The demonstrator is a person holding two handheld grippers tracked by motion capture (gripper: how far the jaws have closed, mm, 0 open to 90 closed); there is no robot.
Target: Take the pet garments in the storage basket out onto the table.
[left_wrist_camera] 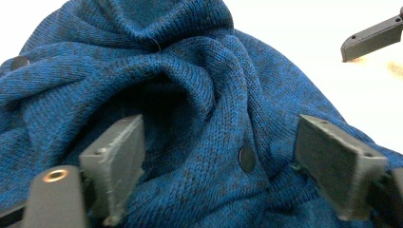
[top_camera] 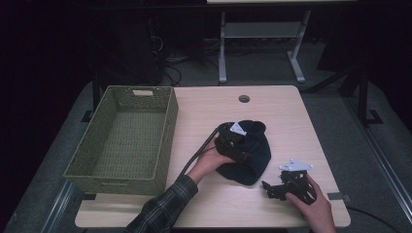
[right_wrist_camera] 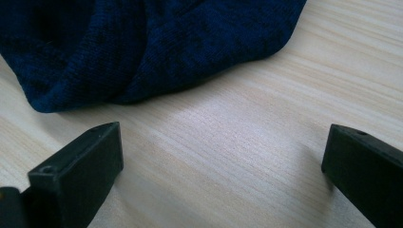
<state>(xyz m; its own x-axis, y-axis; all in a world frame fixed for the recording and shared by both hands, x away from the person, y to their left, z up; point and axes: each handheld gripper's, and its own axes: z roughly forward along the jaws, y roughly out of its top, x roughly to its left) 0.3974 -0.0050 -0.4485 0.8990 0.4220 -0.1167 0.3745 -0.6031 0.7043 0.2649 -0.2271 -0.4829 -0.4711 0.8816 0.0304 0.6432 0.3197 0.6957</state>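
Observation:
A dark blue knitted garment [top_camera: 255,158] lies bunched in the middle of the pale wooden table [top_camera: 277,109]. My left gripper [top_camera: 244,156] rests on top of it, jaws open. In the left gripper view the folds of the garment [left_wrist_camera: 190,85] lie between and under the spread jaws of my left gripper [left_wrist_camera: 223,161], with a dark button [left_wrist_camera: 246,158] between them; the pads do not press on the cloth. My right gripper [top_camera: 268,190] sits open near the table's front right, just off the cloth. In its own view the garment's edge [right_wrist_camera: 142,42] lies ahead of my right gripper [right_wrist_camera: 223,166], bare wood between the jaws.
A green woven basket [top_camera: 167,141] stands at the table's left side, nothing in it. A round cable hole [top_camera: 244,98] is near the far edge. One jaw of the other gripper [left_wrist_camera: 373,38] shows at the top right of the left gripper view.

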